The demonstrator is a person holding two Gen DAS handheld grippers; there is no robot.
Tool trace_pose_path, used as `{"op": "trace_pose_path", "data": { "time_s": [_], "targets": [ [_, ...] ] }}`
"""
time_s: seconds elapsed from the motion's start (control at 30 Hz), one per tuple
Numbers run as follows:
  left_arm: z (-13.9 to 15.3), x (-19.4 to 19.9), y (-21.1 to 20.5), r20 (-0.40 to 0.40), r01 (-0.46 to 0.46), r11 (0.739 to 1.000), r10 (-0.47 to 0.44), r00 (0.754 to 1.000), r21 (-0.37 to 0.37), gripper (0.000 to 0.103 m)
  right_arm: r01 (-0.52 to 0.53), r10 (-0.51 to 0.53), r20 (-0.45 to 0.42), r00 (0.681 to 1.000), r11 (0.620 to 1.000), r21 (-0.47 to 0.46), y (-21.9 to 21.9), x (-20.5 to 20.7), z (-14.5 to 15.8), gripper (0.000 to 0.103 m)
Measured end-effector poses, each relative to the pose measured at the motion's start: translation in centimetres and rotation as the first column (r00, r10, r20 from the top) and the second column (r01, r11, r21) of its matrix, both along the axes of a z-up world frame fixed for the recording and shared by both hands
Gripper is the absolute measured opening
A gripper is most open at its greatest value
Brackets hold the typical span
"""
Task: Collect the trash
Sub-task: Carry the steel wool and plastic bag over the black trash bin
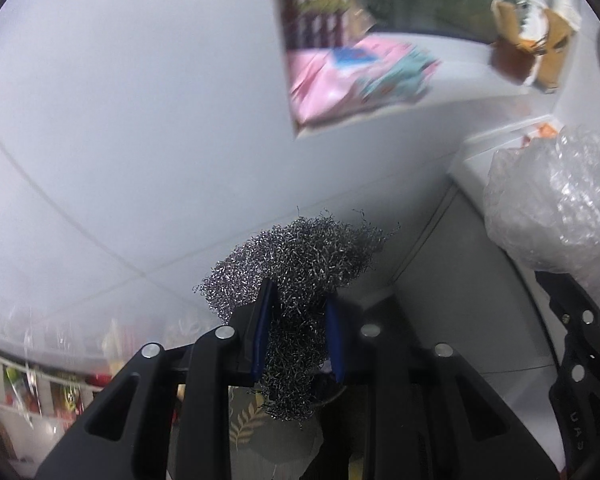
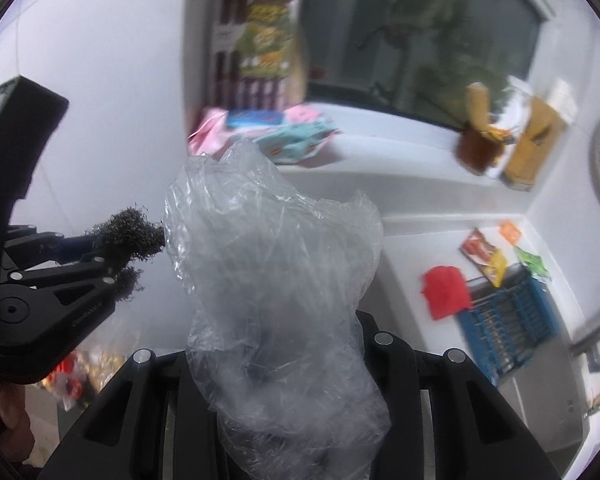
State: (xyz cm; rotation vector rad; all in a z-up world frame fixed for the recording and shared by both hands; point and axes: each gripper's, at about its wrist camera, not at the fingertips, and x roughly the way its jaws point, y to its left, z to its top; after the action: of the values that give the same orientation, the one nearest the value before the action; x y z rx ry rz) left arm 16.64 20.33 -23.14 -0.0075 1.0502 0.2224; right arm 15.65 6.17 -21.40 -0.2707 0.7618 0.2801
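left hand-held gripper clamped on steel wool, right hand-held gripper gripping crumpled clear plastic

Home kitchen: white counter, blue dish rack.

No legible text; blurred print on the snack packets, faint embossed lettering on the left tool

Blue rack on counter; window behind.
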Motion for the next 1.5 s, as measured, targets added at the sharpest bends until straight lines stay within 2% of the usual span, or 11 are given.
{"op": "trace_pose_path", "data": {
  "time_s": [0.37, 0.67, 0.77, 0.93, 1.07, 1.17, 1.4, 1.5],
  "targets": [
    [-8.0, -0.6, 4.6, -0.130, -0.141, 0.990, 0.137, 0.982, -0.015, 0.026, -0.102, 0.099, -0.080, 0.992, 0.994, -0.038, 3.9, 1.1, -5.7, 0.032],
    [-16.4, 0.0, 6.6, -0.246, -0.241, 0.970, 0.224, 0.943, -0.041, 0.026, -0.126, 0.116, -0.132, 0.985, 0.989, -0.076, 5.0, 2.9, -10.3, 0.032],
    [-18.8, 0.2, 6.6, -0.266, -0.251, 0.966, 0.228, 0.937, -0.055, 0.026, -0.136, 0.122, -0.143, 0.982, 0.986, -0.092, 5.3, 3.4, -11.8, 0.032],
    [-24.6, 1.7, 6.2, -0.327, -0.243, 0.966, 0.203, 0.923, -0.085, 0.026, -0.158, 0.136, -0.183, 0.974, 0.981, -0.113, 5.5, 4.4, -14.4, 0.032],
    [-28.6, 3.0, 6.4, -0.380, -0.259, 0.956, 0.192, 0.905, -0.135, 0.027, -0.169, 0.144, -0.194, 0.970, 0.978, -0.120, 5.5, 5.0, -15.3, 0.032],
    [-31.1, 3.6, 6.1, -0.402, -0.254, 0.958, 0.182, 0.897, -0.133, 0.028, -0.167, 0.139, -0.206, 0.969, 0.978, -0.123, 5.3, 5.5, -16.1, 0.032],
    [-38.4, 4.7, 5.9, -0.477, -0.282, 0.948, 0.181, 0.860, -0.149, 0.026, -0.177, 0.145, -0.217, 0.965, 0.974, -0.140, 5.8, 6.4, -17.3, 0.032],
    [-40.5, 4.7, 6.5, -0.489, -0.296, 0.943, 0.189, 0.852, -0.152, 0.026, -0.183, 0.150, -0.215, 0.965, 0.973, -0.142, 6.2, 6.1, -17.6, 0.032]
  ]
}}
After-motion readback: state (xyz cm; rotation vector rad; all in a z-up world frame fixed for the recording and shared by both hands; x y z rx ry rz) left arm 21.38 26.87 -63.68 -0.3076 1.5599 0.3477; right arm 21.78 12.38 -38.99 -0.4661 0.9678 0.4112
